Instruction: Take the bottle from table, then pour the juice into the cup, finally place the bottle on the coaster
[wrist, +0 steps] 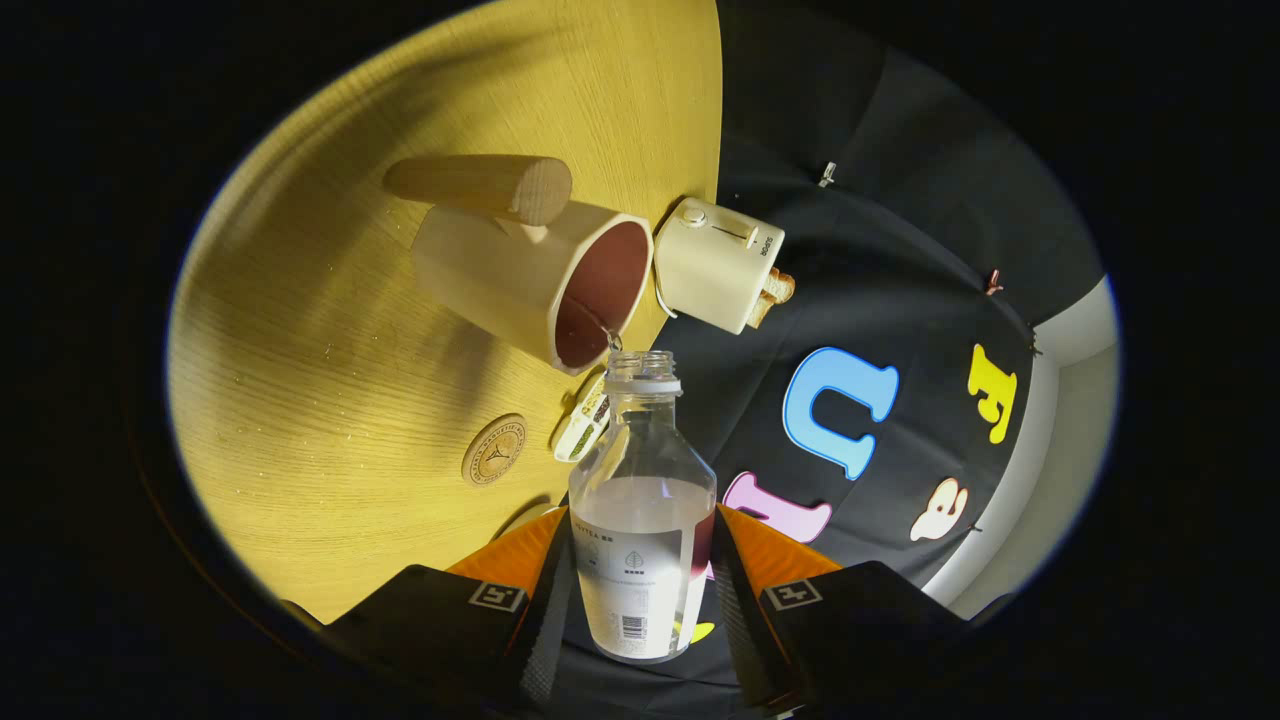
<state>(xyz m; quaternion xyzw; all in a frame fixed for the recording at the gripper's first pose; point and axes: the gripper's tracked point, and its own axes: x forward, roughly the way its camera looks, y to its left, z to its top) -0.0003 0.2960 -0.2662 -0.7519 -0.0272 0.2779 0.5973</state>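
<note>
clear plastic bottle (pixel 642 500) is sitting clamped between both fingers of the gripper (pixel 640 600), its open mouth pointing at 12 o'clock toward the cup (pixel 535 280) rim; the coaster (pixel 494 449) is lying at 10 o'clock on the wooden table (pixel 330 380).

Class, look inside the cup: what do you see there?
The cup shows a dark reddish inner wall, with liquid trickling in from the bottle held in the claw. Its bottom is hidden.

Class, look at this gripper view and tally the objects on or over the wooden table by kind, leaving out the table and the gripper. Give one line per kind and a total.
Bottle, clamped between the fingers: 1
Cup with wooden handle: 1
Toaster: 1
Round coaster: 1
Small packet beside the bottle: 1
Total: 5
</note>
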